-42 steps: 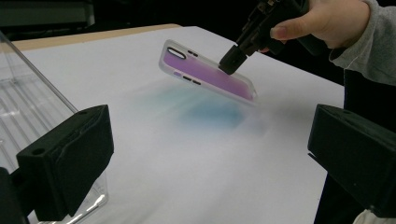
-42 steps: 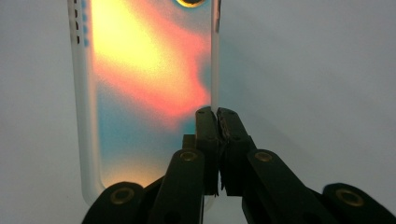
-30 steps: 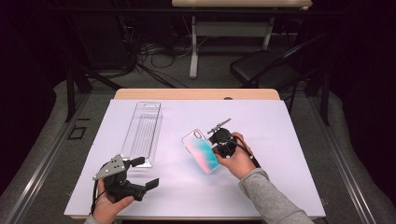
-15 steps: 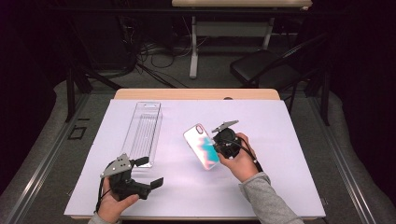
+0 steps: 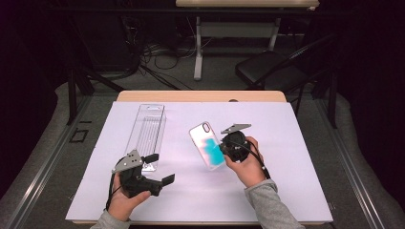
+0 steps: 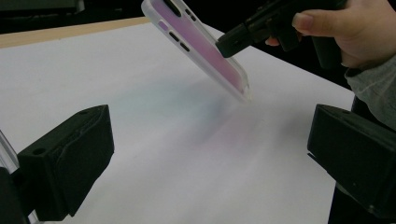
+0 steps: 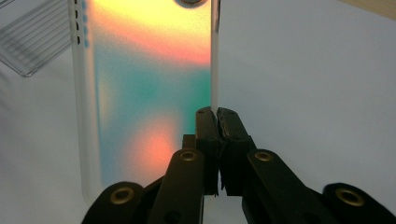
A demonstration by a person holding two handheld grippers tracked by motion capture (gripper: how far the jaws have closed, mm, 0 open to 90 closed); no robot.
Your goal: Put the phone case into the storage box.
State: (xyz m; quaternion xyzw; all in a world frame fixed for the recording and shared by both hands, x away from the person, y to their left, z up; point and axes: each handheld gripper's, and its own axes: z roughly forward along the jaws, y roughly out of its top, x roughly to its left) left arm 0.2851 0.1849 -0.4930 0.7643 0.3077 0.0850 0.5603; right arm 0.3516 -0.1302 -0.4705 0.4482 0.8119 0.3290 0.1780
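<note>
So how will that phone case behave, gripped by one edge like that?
The phone case probably weighs little: the right gripper holds it tilted off the white sheet by one side wall. It looks thin and translucent, so likely flexes. The narrow pinch may let it pivot or slip.

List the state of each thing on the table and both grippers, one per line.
phone case: tilted, lifted, one edge pinched by the right gripper.
right gripper: shut on the case's edge.
left gripper: open, nothing between its jaws.
clear plastic package: lying flat, untouched.
</note>
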